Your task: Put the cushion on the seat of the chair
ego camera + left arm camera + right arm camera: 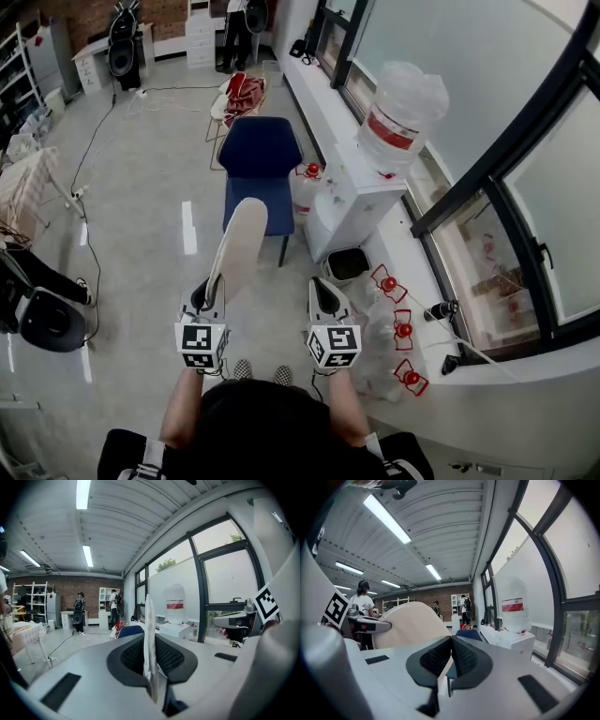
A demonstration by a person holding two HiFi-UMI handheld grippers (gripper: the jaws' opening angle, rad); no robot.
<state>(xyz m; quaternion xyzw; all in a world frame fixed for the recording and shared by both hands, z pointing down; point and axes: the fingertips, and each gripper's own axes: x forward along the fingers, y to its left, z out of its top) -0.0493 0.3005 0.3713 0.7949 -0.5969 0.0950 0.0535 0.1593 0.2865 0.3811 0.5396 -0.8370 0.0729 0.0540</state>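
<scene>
Cushion (pixel 239 239) edge clamped in left claw (pixel 208 292), right claw (pixel 322 286) closed, empty; both nearly level

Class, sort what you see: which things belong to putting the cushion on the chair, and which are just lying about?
Belong to the job:
round beige cushion, clamped edge-on in the left gripper
dark blue chair ahead

Just lying about:
white water dispenser with clear bottle
black waste bin

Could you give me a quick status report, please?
Left gripper shut on cushion, held on edge. Right gripper shut, empty. Chair ahead, visible seat bare. Nothing seen in the way.
</scene>
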